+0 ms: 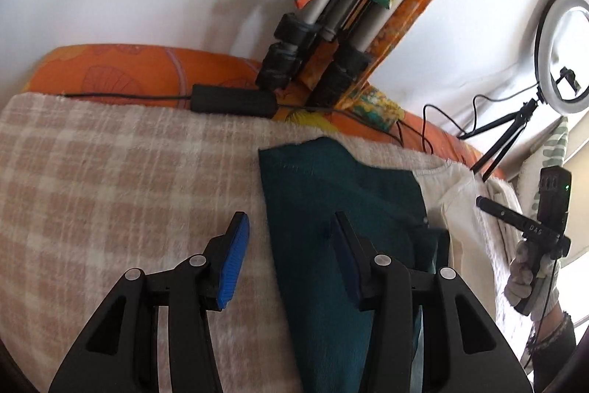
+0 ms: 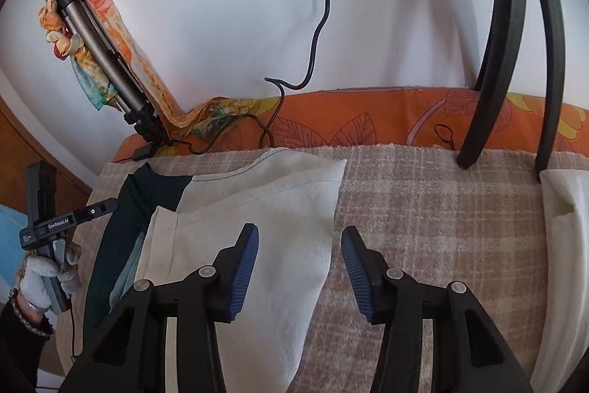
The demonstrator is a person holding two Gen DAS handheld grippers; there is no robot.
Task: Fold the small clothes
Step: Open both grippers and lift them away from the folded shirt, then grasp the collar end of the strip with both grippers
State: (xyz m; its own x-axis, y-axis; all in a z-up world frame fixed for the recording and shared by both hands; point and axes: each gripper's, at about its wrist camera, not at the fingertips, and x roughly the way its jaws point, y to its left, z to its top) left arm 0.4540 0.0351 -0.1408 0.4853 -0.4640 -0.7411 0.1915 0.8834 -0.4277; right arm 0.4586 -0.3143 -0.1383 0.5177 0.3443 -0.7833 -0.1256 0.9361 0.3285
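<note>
Two garments mid-blanket: dark teal garment (image 1: 331, 209) left, cream garment (image 2: 257, 227) right, overlapping, apparently part-folded. Third cream piece (image 2: 563, 245) far right. Left gripper (image 1: 291, 260), right gripper (image 2: 300, 267): jaws spread, holding nothing. Folding likely unfinished.

tripod legs (image 2: 515, 61) ahead, blanket (image 2: 423, 201) open

The blanket (image 2: 423, 201) has a beige and cream check pattern, and on it, at 9 o'clock, lie a cream cloth (image 2: 265, 209) and a dark teal cloth (image 1: 331, 209). Behind, at 12 o'clock, the sheet (image 2: 368, 120) is orange with leaf drawings. The gripper pads (image 2: 243, 275) are blue with fine ribs.
</note>
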